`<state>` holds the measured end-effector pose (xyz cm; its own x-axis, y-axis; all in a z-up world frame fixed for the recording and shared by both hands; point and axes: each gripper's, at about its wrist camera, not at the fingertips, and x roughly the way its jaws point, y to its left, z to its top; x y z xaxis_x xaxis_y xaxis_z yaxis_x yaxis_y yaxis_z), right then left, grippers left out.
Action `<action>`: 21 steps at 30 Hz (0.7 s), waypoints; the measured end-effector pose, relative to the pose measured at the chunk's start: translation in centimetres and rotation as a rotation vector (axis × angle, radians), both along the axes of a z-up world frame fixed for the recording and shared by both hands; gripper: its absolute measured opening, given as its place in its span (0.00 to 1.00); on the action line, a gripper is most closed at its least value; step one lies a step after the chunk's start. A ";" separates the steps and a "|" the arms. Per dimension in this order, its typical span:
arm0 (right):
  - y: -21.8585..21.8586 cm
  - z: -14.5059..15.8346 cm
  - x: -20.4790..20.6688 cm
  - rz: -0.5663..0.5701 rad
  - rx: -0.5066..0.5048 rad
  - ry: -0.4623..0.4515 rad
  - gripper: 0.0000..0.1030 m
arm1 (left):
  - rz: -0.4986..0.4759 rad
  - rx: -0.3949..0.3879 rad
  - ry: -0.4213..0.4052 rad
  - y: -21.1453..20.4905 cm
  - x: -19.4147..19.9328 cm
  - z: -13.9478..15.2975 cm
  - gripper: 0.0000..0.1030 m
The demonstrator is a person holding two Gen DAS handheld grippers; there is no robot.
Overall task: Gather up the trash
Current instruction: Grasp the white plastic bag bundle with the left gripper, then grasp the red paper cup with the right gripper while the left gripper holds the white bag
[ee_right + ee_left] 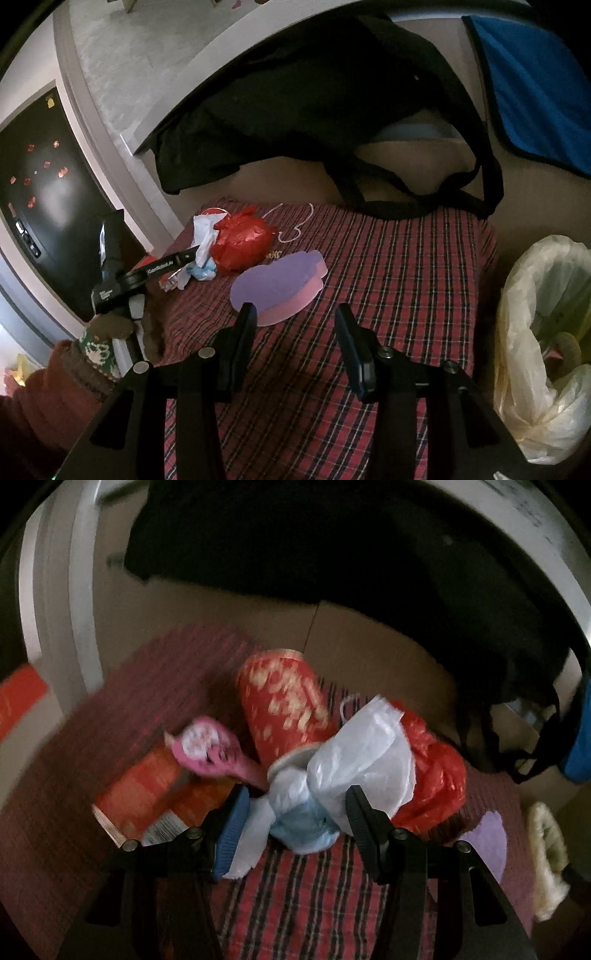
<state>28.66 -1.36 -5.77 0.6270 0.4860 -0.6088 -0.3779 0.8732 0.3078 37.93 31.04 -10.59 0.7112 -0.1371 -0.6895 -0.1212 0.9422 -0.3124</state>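
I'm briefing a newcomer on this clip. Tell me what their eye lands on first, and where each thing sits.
First, the heap of trash at the far left of the plaid cloth: a crumpled red plastic bag beside a white plastic bag, which lies between the open jaws of the left tool. Next, the purple and pink foam piece, just ahead of the open right tool. At the right edge stands a bin lined with a pale yellow bag.

Crumpled white plastic bag (365,753), red bag (432,775) touching it, heaped on plaid cloth (388,266).
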 end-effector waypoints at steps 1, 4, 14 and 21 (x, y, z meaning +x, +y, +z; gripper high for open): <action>0.5 0.1 0.0 0.011 -0.003 -0.002 0.40 | -0.004 -0.023 0.012 0.2 0.2 -0.3 0.53; 2.3 0.7 -0.3 0.054 -0.027 -0.019 0.40 | 0.004 -0.036 0.005 0.7 -0.5 -0.3 0.35; 11.2 2.4 0.7 0.222 -0.126 -0.101 0.40 | 0.075 -0.043 -0.143 3.6 -12.7 4.6 0.28; 20.3 1.9 5.9 0.294 -0.159 -0.091 0.41 | 0.227 -0.050 -0.193 8.6 -19.8 6.2 0.28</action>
<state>34.58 18.90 -3.86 0.5297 0.5577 -0.6390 -0.6401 0.7572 0.1303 18.15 39.63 -4.39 0.8449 0.0104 -0.5348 -0.2610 0.8807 -0.3953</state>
